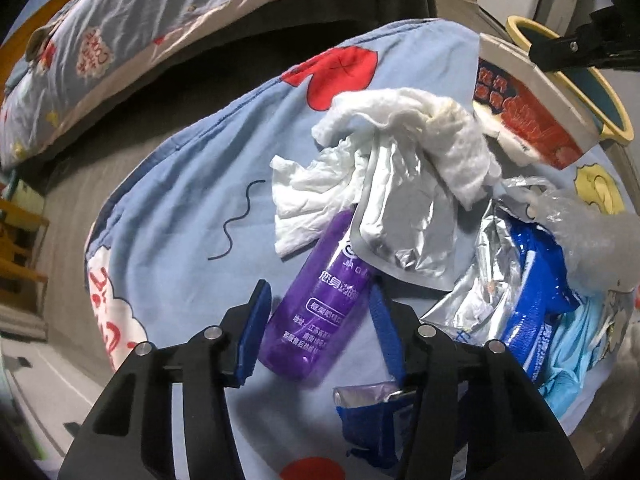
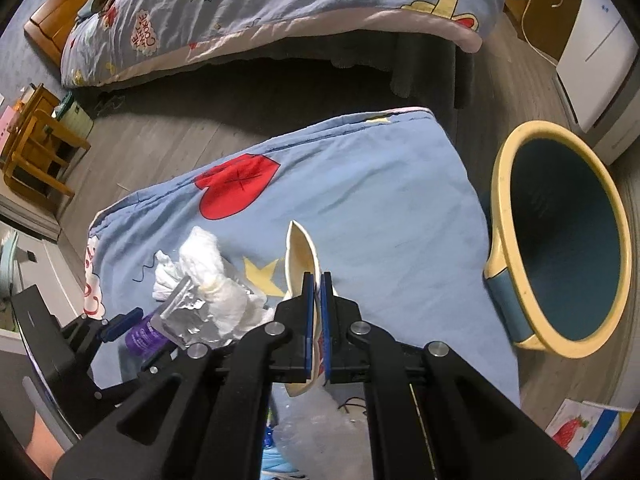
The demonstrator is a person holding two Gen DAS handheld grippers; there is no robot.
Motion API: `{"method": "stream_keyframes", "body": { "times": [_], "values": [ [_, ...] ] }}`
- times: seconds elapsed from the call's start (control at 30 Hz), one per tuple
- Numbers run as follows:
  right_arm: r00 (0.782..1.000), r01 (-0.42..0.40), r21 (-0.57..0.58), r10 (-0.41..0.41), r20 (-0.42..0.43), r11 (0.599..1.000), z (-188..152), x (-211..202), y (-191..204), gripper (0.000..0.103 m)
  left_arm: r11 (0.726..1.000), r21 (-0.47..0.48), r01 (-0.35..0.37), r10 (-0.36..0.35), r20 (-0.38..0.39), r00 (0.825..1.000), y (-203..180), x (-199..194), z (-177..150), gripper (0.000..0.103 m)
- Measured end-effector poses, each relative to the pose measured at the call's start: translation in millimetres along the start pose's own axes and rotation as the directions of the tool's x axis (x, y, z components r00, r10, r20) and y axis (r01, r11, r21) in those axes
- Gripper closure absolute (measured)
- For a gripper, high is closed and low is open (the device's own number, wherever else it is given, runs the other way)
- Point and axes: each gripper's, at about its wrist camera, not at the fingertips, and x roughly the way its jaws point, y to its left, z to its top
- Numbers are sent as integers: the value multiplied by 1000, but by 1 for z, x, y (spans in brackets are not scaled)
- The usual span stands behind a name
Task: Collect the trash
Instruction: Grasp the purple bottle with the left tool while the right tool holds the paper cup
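Observation:
A pile of trash lies on a light blue quilt (image 1: 192,184): a purple bottle (image 1: 320,304), white tissues (image 1: 400,120), a silver pouch (image 1: 408,216), blue foil wrappers (image 1: 532,312). My left gripper (image 1: 320,300) is open, its blue pads either side of the purple bottle's lower half. My right gripper (image 2: 317,280) is shut on the rim of a paper noodle cup (image 2: 300,248), seen in the left wrist view as a red printed cup (image 1: 528,120) held above the quilt. The yellow-rimmed teal bin (image 2: 560,240) stands right of the quilt.
A bed with a cartoon cover (image 2: 260,12) stands beyond a strip of wooden floor. A wooden stool (image 2: 36,148) is at the left, a white appliance (image 2: 596,68) behind the bin. A printed sheet (image 2: 580,428) lies on the floor at the right.

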Motion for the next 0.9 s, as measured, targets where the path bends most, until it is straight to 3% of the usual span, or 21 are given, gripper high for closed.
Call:
{"method": "stream_keyframes", "body": {
  "times": [0.37, 0.67, 0.9],
  "values": [
    [997, 26, -114, -17, 75, 993, -1, -27, 16, 100, 1000, 14, 13, -14, 6, 1000, 0, -16, -2, 63],
    [986, 51, -167, -24, 162, 985, -3, -64, 27, 100, 998, -60, 33, -24, 145, 989, 12, -74, 1, 70],
    [979, 38, -154, -6, 206, 987, -4, -86, 22, 100, 992, -106, 73, -42, 271, 962, 19, -115, 15, 70]
  ]
}}
